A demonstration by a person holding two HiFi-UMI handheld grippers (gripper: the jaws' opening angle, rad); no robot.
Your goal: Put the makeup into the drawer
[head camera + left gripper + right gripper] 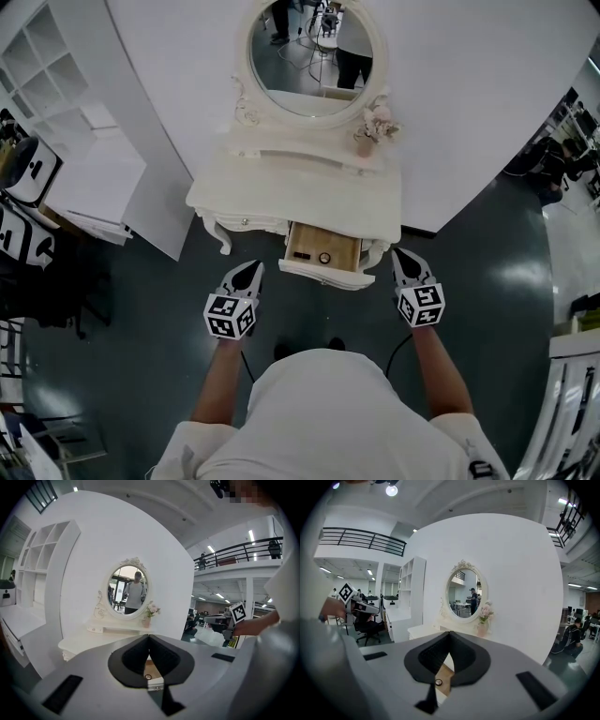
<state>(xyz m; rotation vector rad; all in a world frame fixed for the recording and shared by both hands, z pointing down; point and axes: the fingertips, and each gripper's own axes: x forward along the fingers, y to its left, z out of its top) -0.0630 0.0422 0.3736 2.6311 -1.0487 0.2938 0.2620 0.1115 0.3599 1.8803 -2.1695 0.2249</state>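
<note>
A white dressing table (281, 187) stands before me with its middle drawer (314, 242) pulled open. On the drawer's wooden bottom lies a small round makeup item (324, 258). My left gripper (255, 267) hangs just left of the drawer front and my right gripper (398, 253) just right of it. Both are shut with nothing in them. In the left gripper view the left gripper (149, 637) has its tips together, and the round item (148, 677) shows below them. The right gripper view shows the right gripper (450, 633) the same way, above the round item (438, 682).
An oval mirror (309, 56) and a small vase of pink flowers (373, 127) stand at the back of the table. A white shelf unit (56, 103) stands at the left, with a curved white wall behind. The floor around is dark grey.
</note>
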